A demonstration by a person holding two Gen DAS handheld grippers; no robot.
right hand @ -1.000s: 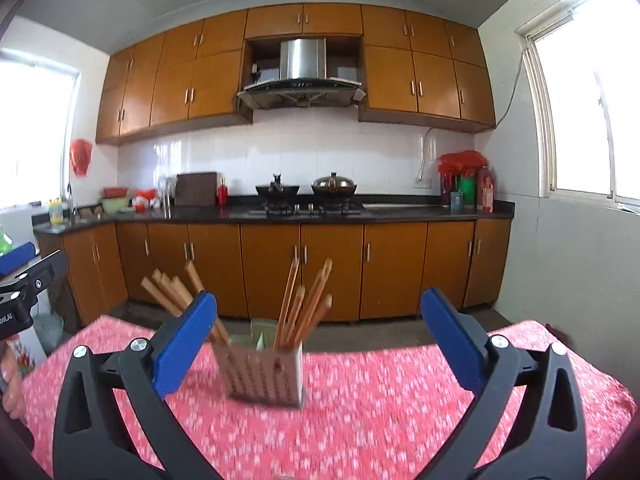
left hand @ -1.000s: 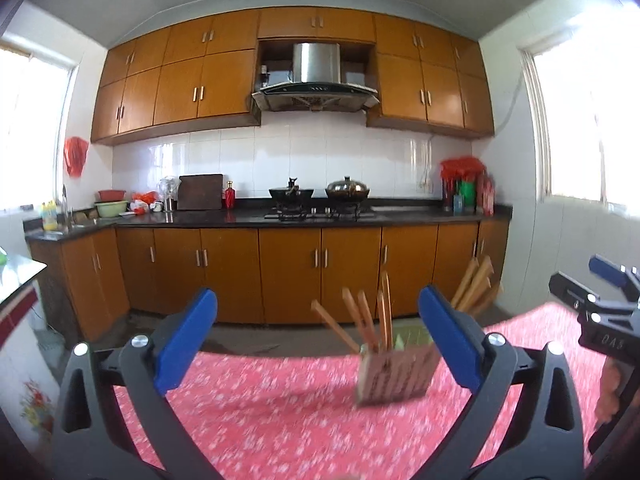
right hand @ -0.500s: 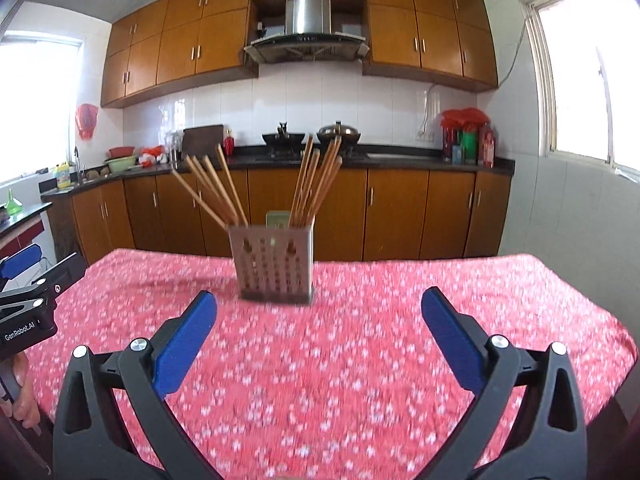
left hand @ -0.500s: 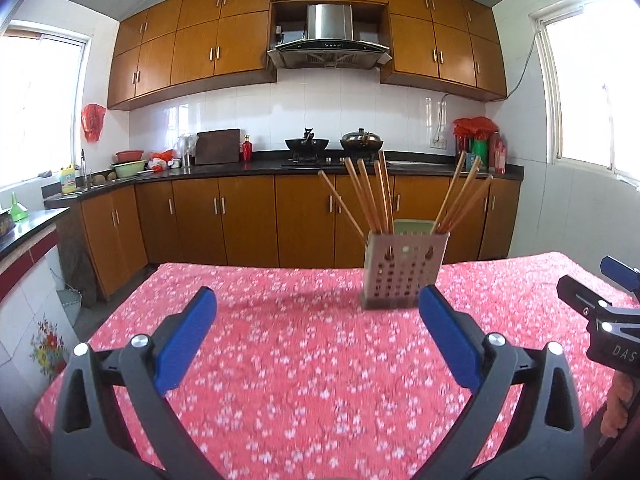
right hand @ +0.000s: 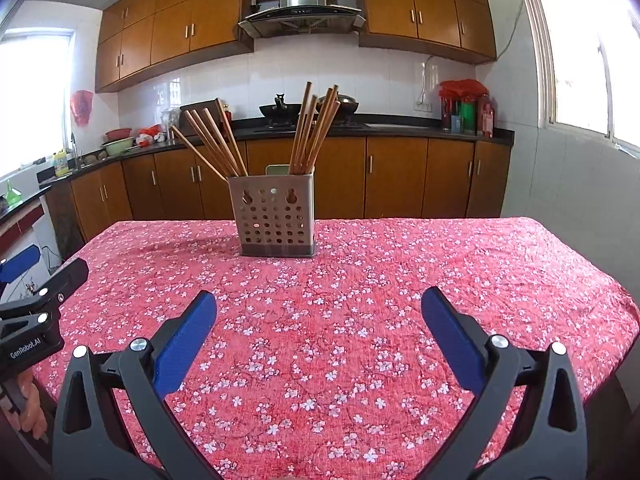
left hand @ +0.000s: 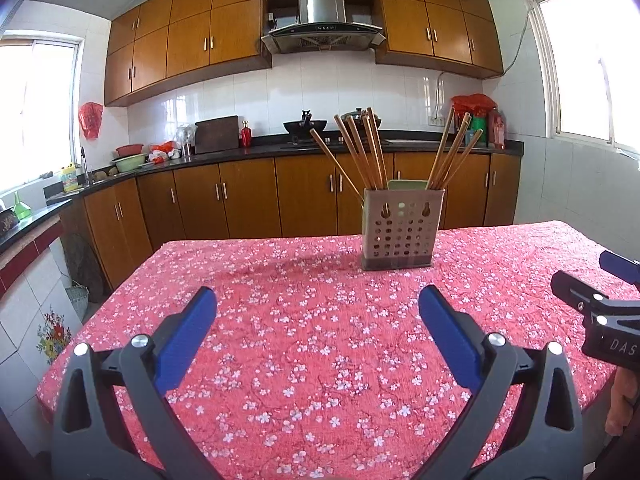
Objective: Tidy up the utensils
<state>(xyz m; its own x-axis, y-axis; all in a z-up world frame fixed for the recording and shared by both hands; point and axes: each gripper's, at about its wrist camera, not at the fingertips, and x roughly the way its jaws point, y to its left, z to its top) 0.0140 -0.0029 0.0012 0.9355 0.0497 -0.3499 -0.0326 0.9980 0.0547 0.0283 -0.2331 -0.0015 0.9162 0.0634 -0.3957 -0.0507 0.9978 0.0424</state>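
So the utensil holder (left hand: 403, 230) is the anchor here: a beige perforated caddy standing upright on the red floral tablecloth (left hand: 320, 340), toward the far side of the table. It looks split into compartments. One bunch of wooden chopsticks (left hand: 362, 152) fans out leaning left from the holder's left section, and a second bunch (left hand: 454, 152) leans right out of its right section. Something pale green (left hand: 406, 185) pokes up just behind the holder's rim between the two bunches; can't tell what it is.

The left gripper (left hand: 318, 308) sits well short of the holder, low over the cloth on the near side, blue pads spread wide with nothing between them. In its view the holder is ahead and a bit to the right. The right gripper (right hand: 319, 309) is the same deal: wide apart, empty, hovering near the front edge of the table, with the holder (right hand: 276, 216) ahead and slightly left of it. Both chopstick bunches (right hand: 212, 142) (right hand: 314, 128) show clearly from this side too.

Each camera catches the other tool at the edge of the frame, and you can see a bit of the person's hand (right hand: 30, 408) gripping the left one, well away from the holder.

Behind the holder is the kitchen: wooden cabinets (left hand: 248, 196), a dark countertop with a wok (left hand: 305, 125) on the stove, and a range hood (left hand: 322, 30) above.
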